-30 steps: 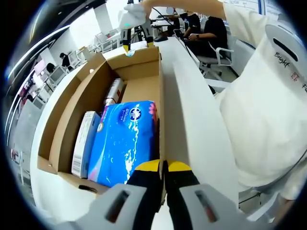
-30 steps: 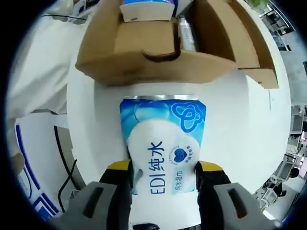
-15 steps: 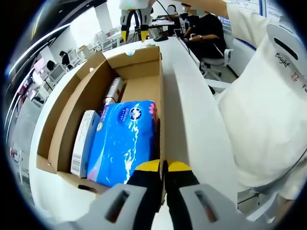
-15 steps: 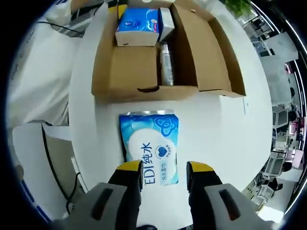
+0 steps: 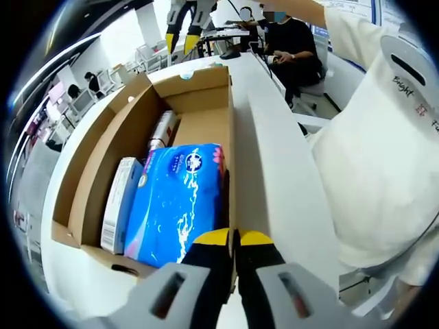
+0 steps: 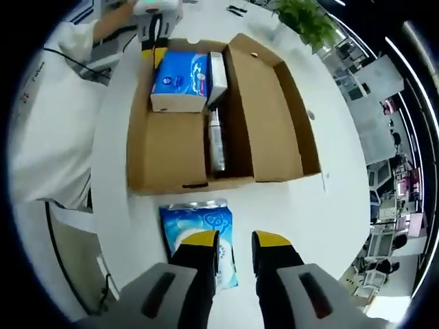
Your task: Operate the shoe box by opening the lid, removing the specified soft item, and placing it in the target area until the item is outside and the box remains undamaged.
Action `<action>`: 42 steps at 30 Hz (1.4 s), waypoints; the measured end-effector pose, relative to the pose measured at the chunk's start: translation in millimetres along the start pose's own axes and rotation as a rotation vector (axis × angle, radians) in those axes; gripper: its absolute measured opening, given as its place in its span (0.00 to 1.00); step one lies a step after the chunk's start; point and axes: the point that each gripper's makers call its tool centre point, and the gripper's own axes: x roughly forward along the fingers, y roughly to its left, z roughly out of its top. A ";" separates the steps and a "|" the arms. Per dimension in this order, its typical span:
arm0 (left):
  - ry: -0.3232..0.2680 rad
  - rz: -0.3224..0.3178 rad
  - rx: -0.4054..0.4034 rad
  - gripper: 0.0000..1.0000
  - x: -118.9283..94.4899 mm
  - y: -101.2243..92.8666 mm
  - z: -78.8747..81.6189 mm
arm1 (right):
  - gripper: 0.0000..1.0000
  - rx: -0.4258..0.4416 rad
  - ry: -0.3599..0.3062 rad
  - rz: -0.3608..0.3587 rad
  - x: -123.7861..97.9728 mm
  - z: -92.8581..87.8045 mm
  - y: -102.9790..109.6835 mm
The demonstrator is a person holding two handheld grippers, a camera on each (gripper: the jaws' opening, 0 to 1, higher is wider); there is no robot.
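- Wet-wipes pack, the soft blue-and-white item, lies flat on the white table just outside the near end wall of the shoe box; judged from this, the removal is done and the step in hand is the clean retreat.
- Right gripper hangs above the pack with its yellow-tipped jaws parted and nothing between them; the pack sits under and slightly to the left-hand jaw in the right gripper view, apart from the box wall.
- Doing the retreat well probably means lifting straight up, so a jaw does not drag the pack or knock the cardboard edge.
- Left gripper has its jaws pressed together on the box's side wall, steadying it; a gentle, level hold should spare the wall from creasing.
- Inside the open box a blue tissue pack, a narrow white carton and a slim silvery bottle lie side by side, the lid flap folded outward.
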 end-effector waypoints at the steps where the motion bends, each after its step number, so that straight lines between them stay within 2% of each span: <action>1: 0.000 0.001 0.000 0.01 0.0 -0.1 0.1 | 0.18 -0.002 -0.007 -0.018 -1.1 4.3 -2.5; 3: -0.002 0.002 0.001 0.01 0.0 -0.1 0.2 | 0.20 -0.029 -0.062 -0.056 -4.4 22.4 -5.7; 5: -0.004 0.002 0.003 0.01 0.0 -0.1 0.4 | 0.17 -0.039 -0.080 -0.074 -6.9 31.7 -5.6; 7: -0.005 0.002 0.003 0.01 -0.1 -0.1 0.5 | 0.16 -0.025 -0.096 -0.128 -8.6 40.0 -14.1; 9: 0.001 0.003 -0.006 0.01 0.1 0.1 0.4 | 0.16 -0.010 -0.123 -0.139 -9.0 48.0 -16.3; 12: 0.002 0.001 -0.011 0.01 0.0 -0.2 0.4 | 0.19 0.115 -0.116 -0.200 -9.6 48.7 -23.9; 13: 0.001 0.002 -0.007 0.01 0.0 -0.3 0.4 | 0.19 0.169 -0.082 -0.243 -10.7 44.3 -31.0; 15: 0.002 0.004 -0.005 0.01 0.0 -0.5 0.4 | 0.19 0.128 -0.119 -0.264 -11.8 52.7 -34.5; 17: 0.001 0.005 -0.004 0.01 0.0 -0.4 0.4 | 0.20 0.164 -0.129 -0.275 -12.9 55.5 -33.8; 22: 0.002 0.001 -0.008 0.01 -0.3 -0.3 0.5 | 0.21 0.174 -0.183 -0.311 -16.4 72.4 -34.0; 29: 0.001 0.002 -0.006 0.01 -0.5 0.2 0.5 | 0.28 0.177 -0.226 -0.295 -3.7 82.7 -25.8; 33: -0.003 0.008 0.000 0.01 -0.6 0.4 0.6 | 0.30 0.245 -0.284 -0.259 9.6 92.3 -17.3; 37: 0.001 0.001 0.001 0.01 -0.5 0.3 0.4 | 0.29 0.240 -0.270 -0.252 19.6 96.0 -12.8; 42: 0.000 0.005 -0.001 0.01 -0.4 0.2 0.5 | 0.24 0.230 -0.269 -0.237 20.0 103.0 -5.5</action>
